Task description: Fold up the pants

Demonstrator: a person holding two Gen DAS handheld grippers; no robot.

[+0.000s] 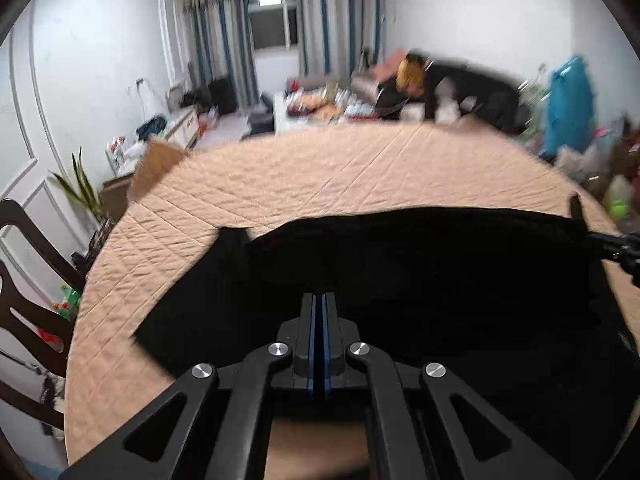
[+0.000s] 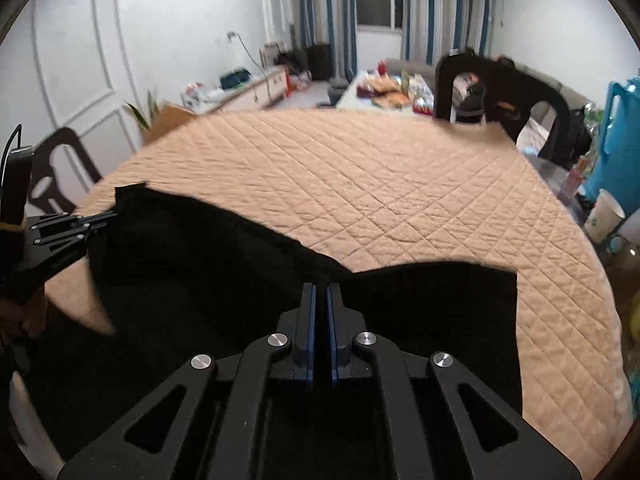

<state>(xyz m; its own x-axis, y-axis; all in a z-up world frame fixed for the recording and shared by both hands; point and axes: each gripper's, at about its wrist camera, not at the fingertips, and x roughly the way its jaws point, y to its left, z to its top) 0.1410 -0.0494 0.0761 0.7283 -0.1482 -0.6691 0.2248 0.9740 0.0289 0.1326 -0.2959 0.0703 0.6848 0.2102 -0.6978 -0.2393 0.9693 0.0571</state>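
Black pants (image 1: 420,264) lie on a table covered with a quilted peach cloth (image 1: 320,168). My left gripper (image 1: 319,296) is shut on the pants' fabric, pinching one end of an edge. My right gripper (image 2: 321,286) is shut on the pants (image 2: 200,264) at the other end. The right gripper also shows at the right edge of the left wrist view (image 1: 588,236), and the left gripper at the left edge of the right wrist view (image 2: 108,216). The edge stretches between them, slightly lifted. A pant leg (image 2: 440,304) lies flat to the right.
A dark chair (image 1: 28,280) stands at the table's left and another (image 2: 500,92) at the far side, where a person (image 1: 440,84) bends over. A paper cup (image 2: 604,216) and a blue bag (image 2: 624,136) are at the right. Cluttered furniture fills the room behind.
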